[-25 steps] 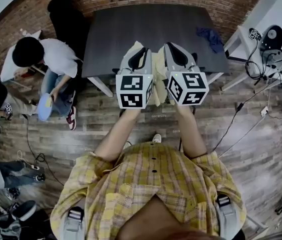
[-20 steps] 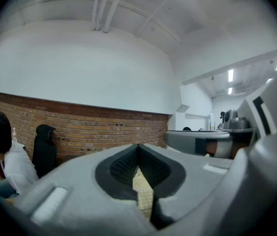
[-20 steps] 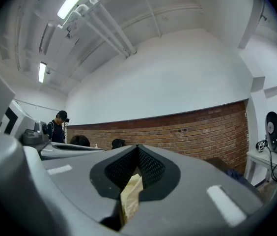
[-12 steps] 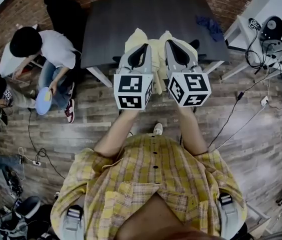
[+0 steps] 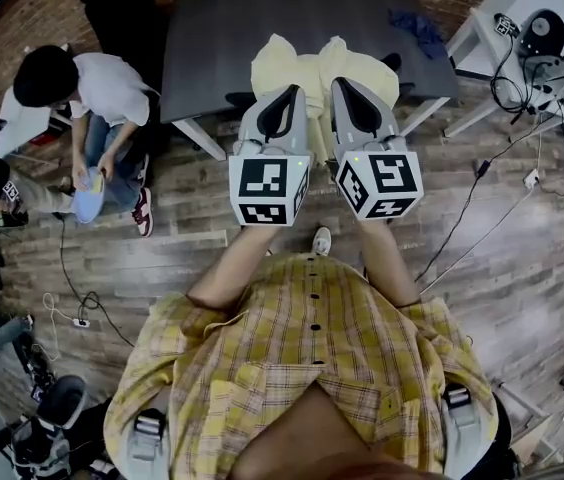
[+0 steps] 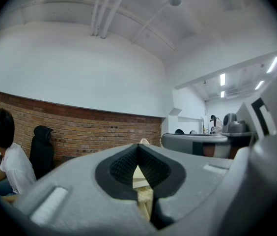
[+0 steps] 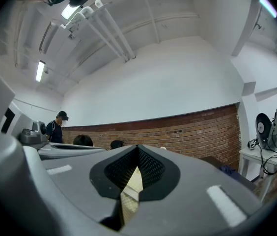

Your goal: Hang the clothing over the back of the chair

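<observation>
Two pinches on yellow shirt (image 5: 314,68): clamped in left gripper (image 5: 282,103) and right gripper (image 5: 350,98) (side by side, jaws closed on fabric), held up over near edge of dark table (image 5: 242,28).

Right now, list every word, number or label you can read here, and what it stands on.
None can be read in any view.
The left gripper marker cube: black-and-white square patterns only, no letters.
The right gripper marker cube: the same.
The yellow garment: no print shows.
The black disc device: any label too small to read.
</observation>
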`<move>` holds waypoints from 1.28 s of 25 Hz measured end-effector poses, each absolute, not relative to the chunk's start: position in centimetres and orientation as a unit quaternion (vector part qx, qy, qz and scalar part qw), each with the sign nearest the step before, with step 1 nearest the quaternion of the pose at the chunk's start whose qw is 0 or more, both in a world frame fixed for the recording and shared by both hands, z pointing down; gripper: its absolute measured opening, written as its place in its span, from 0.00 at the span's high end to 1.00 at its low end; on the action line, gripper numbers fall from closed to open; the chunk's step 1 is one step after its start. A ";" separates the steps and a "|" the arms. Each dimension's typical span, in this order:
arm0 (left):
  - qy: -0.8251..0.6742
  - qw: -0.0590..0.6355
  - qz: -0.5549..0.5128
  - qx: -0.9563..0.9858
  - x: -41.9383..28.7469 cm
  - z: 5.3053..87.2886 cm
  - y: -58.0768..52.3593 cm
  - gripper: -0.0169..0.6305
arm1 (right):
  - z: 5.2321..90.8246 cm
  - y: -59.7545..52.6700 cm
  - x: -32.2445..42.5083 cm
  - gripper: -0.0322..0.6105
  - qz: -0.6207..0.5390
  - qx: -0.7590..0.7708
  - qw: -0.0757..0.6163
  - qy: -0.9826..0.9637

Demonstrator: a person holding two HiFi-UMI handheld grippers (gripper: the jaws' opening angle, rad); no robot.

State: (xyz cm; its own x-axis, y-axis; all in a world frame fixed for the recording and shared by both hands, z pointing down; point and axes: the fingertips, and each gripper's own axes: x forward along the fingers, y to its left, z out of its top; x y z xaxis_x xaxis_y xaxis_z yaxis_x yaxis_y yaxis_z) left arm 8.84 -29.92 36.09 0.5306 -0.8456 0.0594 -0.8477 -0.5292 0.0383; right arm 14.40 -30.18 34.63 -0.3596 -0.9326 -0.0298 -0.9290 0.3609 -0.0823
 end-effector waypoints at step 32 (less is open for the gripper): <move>-0.469 0.012 0.027 0.883 5.0 41.5 -21.6 0.97 | 41.1 -20.7 10.7 0.95 -0.009 -0.606 -0.003 0.795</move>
